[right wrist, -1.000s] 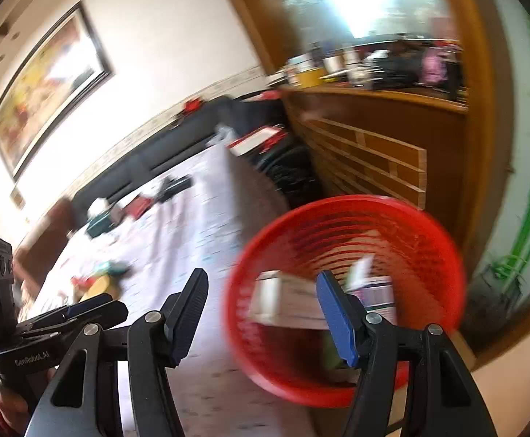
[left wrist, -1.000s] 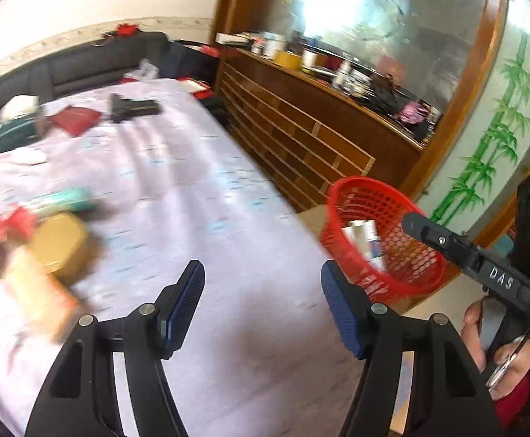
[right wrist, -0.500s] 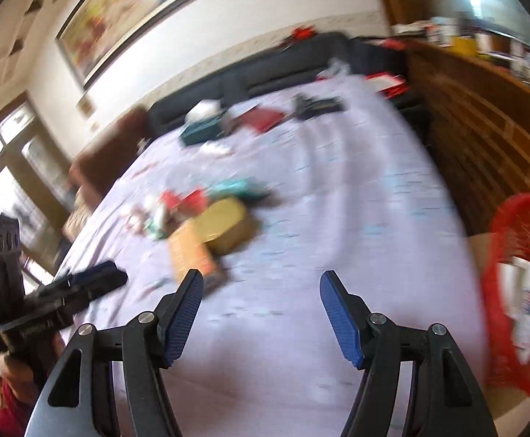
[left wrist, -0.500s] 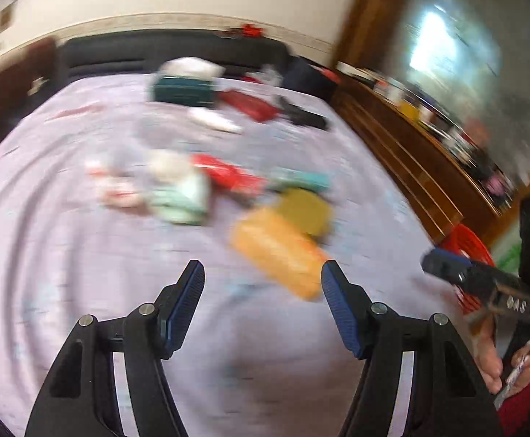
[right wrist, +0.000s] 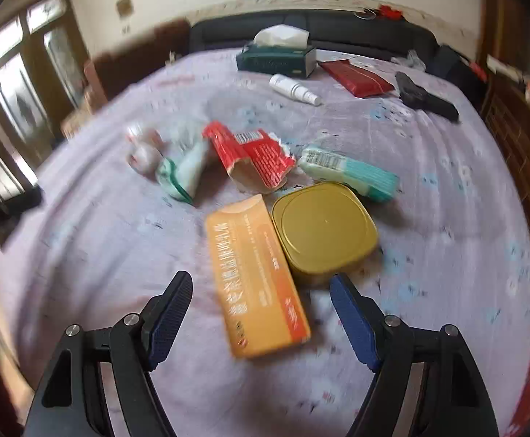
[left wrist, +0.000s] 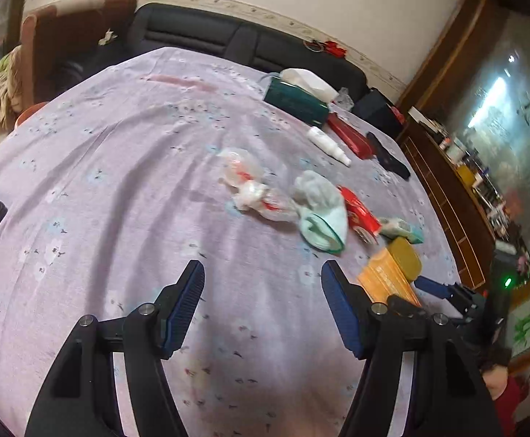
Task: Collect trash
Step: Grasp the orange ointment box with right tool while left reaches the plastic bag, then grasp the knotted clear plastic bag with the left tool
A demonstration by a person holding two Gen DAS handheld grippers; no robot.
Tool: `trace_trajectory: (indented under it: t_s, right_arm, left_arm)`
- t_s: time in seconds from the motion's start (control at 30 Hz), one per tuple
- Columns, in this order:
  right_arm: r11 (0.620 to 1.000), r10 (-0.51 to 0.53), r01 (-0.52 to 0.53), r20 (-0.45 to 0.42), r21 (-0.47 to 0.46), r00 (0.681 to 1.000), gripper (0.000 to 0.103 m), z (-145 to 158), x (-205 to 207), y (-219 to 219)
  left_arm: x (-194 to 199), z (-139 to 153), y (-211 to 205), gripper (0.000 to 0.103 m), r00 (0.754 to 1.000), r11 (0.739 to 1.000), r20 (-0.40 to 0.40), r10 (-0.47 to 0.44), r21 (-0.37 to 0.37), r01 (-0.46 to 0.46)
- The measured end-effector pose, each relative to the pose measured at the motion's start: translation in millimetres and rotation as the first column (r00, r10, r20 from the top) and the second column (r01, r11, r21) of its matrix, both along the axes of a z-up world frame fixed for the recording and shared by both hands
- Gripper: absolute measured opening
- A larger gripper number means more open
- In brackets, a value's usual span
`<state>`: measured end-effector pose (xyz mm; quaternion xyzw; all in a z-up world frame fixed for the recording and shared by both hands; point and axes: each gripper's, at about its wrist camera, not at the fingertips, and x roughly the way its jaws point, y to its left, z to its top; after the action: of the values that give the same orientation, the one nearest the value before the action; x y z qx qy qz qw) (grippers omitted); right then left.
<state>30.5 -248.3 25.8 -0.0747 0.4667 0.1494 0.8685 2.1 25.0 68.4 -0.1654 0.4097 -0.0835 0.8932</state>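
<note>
Soft daylight from windows [right wrist: 6,102]; right view motion-blurred; fisheye edges bent, dark.

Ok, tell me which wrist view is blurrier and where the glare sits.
Right wrist view: motion-smeared, worst at the left edge, though the gold tin reads clearly. Left wrist view: sharper, fisheye-bent, with glare on the glossy wall panel at right.

Green tissue box [right wrist: 276,61], white spray bottle [right wrist: 294,90], perhaps a remote [right wrist: 426,97]

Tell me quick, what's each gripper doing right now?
Left gripper: open, holding nothing.
Right gripper: open, holding nothing, over the orange box.
</note>
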Motion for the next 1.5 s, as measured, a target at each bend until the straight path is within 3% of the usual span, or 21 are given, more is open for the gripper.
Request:
trace_trajectory:
  t_s: [0.07, 0.2, 0.27, 0.3, 0.43, 0.57, 0.67, 0.77, 0.87, 1.1, 1.3, 1.5]
  right_arm:
    - [0.999, 0.009, -0.009, 0.011, -0.041, 1.000, 0.081, -3.3, 0.8, 4.4]
    - [0.997, 0.039, -0.037, 0.026, -0.067, 0.999, 0.057, -9.8, -2.3, 16.2]
    - [0.997, 0.050, -0.047, 0.041, -0.059, 0.998, 0.052, -8.8, -6.3, 20.2]
    - [0.998, 0.053, -0.051, 0.045, -0.039, 0.998, 0.052, -7.1, -8.8, 21.3]
    - [0.974, 0.089, -0.120, 0.166, 0.194, 0.982, 0.052, 12.5, -26.5, 7.9]
    - [0.952, 0.047, -0.114, 0.230, 0.285, 0.972, 0.052, 23.8, -31.7, -11.5]
    - [0.938, 0.004, -0.081, 0.223, 0.338, 0.975, 0.052, 24.6, -26.0, -26.3]
    - [0.934, -0.031, -0.048, 0.214, 0.355, 0.976, 0.052, 24.3, -20.2, -38.0]
    - [0.933, -0.054, -0.033, 0.228, 0.359, 0.972, 0.052, 27.1, -20.0, -44.7]
    - [0.940, -0.082, -0.016, 0.271, 0.340, 0.959, 0.052, 33.8, -27.4, -46.9]
    - [0.943, -0.147, 0.054, 0.268, 0.328, 0.952, 0.052, 35.3, -25.7, -56.3]
    - [0.940, -0.187, 0.102, 0.242, 0.325, 0.952, 0.052, 43.1, -40.0, -62.5]
  left_arm:
    - [7.3, -0.9, 1.8, 0.065, 1.000, 1.000, -0.010, 0.006, -0.004, -0.006]
    - [21.3, -2.3, -0.4, 0.065, 0.999, 1.000, -0.034, 0.019, -0.009, -0.019]
    - [33.0, -3.0, -3.9, 0.065, 0.999, 0.999, -0.049, 0.025, -0.024, -0.026]
    - [39.2, -3.7, -5.6, 0.065, 0.998, 0.999, -0.055, 0.029, -0.028, -0.030]
    - [68.6, -8.8, -13.0, 0.065, 0.993, 0.996, -0.084, 0.079, -0.027, -0.081]
    - [103.8, -22.8, -22.4, 0.065, 0.986, 0.993, -0.120, 0.116, 0.023, -0.114]
    - [127.0, -35.9, -31.8, 0.065, 0.980, 0.989, -0.148, 0.133, 0.086, -0.122]
    - [140.1, -48.5, -37.3, 0.051, 0.978, 0.988, -0.163, 0.134, 0.102, -0.118]
    - [141.3, -51.5, -39.4, 0.049, 0.982, 0.989, -0.137, 0.129, 0.094, -0.117]
    - [107.4, -40.4, -49.1, 0.048, 0.994, 0.992, -0.072, 0.077, 0.104, -0.070]
    - [43.4, -22.0, -77.5, 0.048, 0.999, 0.990, 0.022, -0.024, 0.138, 0.021]
    - [-15.2, -13.9, -111.8, 0.048, 0.987, 0.973, 0.105, -0.118, 0.213, 0.093]
